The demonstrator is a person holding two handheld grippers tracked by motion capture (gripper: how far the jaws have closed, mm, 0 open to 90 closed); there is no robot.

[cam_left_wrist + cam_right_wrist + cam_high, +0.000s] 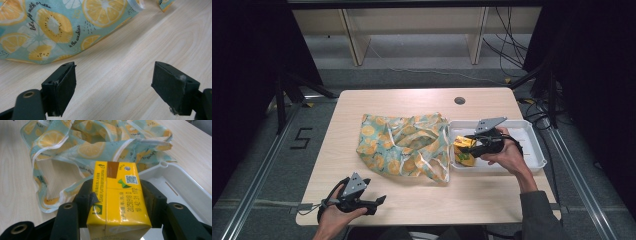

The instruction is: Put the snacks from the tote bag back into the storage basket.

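Right gripper view shows a yellow drink carton (117, 200) at lower centre, clamped between my right claw (116, 202) pads, over the white tray (180, 187). Above it the lemon-print bag (95, 147) sprawls across the tabletop (12, 170). At the high view's lower left, my left claw (113, 82) rests spread wide, grasping nothing.

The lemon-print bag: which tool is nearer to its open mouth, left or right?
Right. The right tool holds a yellow carton over the white tray, just beside the mouth of the lemon-print bag. The left tool sits near the table's front edge, apart from the bag.
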